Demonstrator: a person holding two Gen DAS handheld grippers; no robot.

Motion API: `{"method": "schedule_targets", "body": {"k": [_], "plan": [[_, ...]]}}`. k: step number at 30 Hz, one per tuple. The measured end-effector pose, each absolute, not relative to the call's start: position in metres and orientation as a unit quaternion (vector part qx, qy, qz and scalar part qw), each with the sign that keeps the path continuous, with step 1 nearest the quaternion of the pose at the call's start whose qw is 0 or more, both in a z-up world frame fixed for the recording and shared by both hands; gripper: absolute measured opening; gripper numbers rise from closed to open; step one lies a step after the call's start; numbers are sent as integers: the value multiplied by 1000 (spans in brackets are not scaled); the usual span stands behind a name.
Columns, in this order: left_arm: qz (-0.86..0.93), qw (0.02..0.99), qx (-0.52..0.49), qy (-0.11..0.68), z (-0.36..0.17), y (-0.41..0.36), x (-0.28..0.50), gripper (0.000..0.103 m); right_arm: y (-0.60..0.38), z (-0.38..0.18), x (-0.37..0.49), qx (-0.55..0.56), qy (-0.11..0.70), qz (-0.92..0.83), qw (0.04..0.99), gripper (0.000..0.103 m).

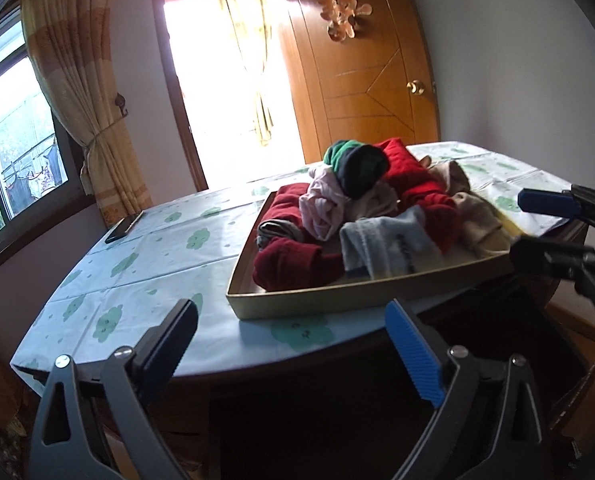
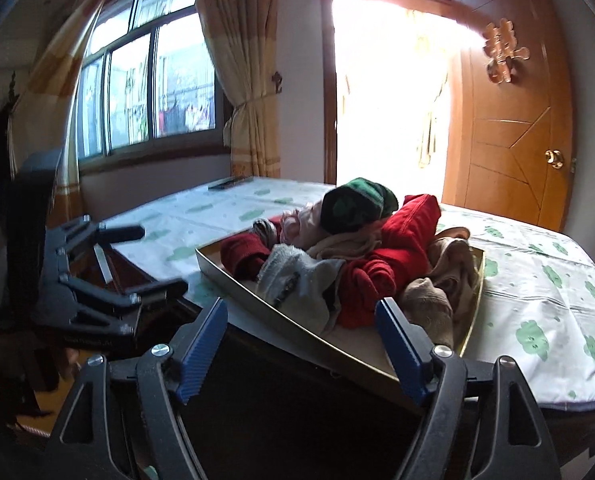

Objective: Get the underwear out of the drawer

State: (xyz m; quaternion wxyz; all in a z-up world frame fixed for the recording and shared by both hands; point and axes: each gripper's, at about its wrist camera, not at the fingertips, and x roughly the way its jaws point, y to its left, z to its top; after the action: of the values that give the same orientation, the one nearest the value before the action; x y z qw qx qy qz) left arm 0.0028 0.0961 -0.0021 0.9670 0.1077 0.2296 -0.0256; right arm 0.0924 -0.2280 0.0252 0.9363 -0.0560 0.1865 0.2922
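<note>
A shallow tan drawer tray (image 1: 337,300) (image 2: 281,312) lies on the table, heaped with underwear and socks: red pieces (image 1: 289,260) (image 2: 409,224), a pale pink piece (image 1: 321,204) (image 2: 301,220), a green and black roll (image 1: 357,168) (image 2: 357,200), a grey-white sock (image 1: 385,244) (image 2: 297,276) and beige pieces (image 1: 481,216) (image 2: 433,300). My left gripper (image 1: 291,328) is open and empty, just short of the tray's near wall. My right gripper (image 2: 301,320) is open and empty at the tray's near corner. Each gripper shows in the other's view, the right one (image 1: 537,220) and the left one (image 2: 153,260).
The table wears a white cloth with green prints (image 1: 145,264) (image 2: 537,300). A dark phone (image 1: 123,227) lies near its far left edge. A curtained window (image 2: 145,88), a bright doorway and a wooden door (image 1: 361,80) stand behind. Dark floor space lies under the table front.
</note>
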Motion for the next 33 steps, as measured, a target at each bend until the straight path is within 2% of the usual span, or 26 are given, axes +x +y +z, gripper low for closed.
{"method": "schedule_targets", "body": {"k": [9,33], "plan": [[-34,973,83,215,-2,94,-20,98,-245,32,60,-25,132,265,955,85],[-34,974,73,213,-2,89,-30,102,-252,33,44,-7,114,271,956,87]]}}
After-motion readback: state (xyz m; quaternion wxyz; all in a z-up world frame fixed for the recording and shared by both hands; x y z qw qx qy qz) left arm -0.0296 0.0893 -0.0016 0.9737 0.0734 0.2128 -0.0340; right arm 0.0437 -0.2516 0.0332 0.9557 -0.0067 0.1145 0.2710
